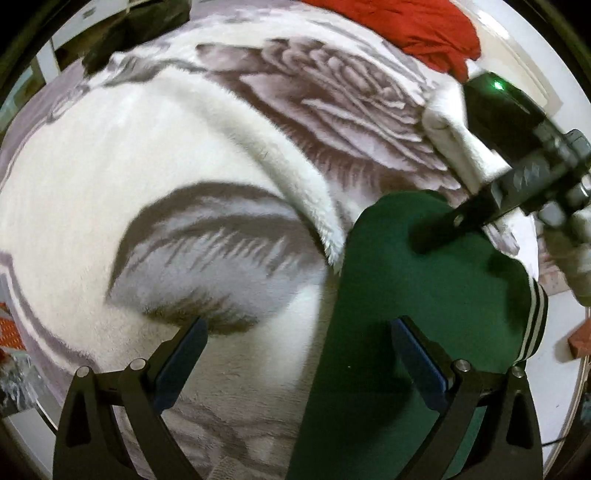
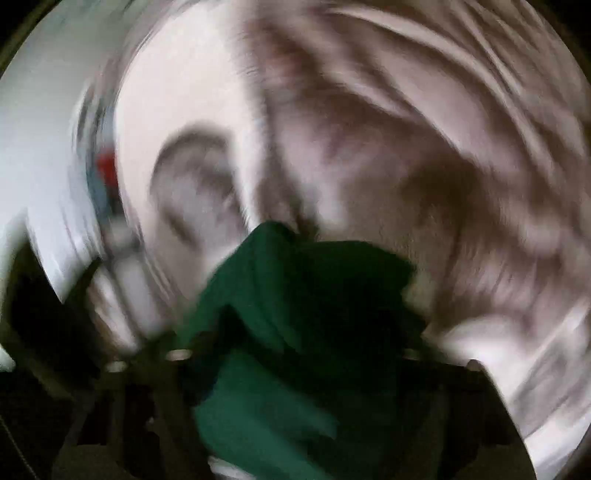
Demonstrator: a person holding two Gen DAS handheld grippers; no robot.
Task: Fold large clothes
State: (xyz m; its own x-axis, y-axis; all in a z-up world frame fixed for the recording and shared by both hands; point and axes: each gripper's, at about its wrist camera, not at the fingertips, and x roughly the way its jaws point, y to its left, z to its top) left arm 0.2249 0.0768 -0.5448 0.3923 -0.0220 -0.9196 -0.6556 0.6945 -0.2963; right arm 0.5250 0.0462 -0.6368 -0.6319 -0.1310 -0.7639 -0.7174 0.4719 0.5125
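Green garment point(image 1: 424, 295): lay on the fleece blanket point(image 1: 110, 221), toward the right side, its striped cuff point(image 1: 535, 314) at the blanket's edge.
Left gripper point(image 1: 295, 365): jaws stood wide apart – nothing between them, the right finger over the green cloth.
Right gripper point(image 1: 458, 221): reached in over the garment; in its own blurred view green cloth point(image 2: 295, 314) bunched between the fingers – whether the pads pressed it, I cannot tell.
Red cloth point(image 1: 406, 29): at the far edge.
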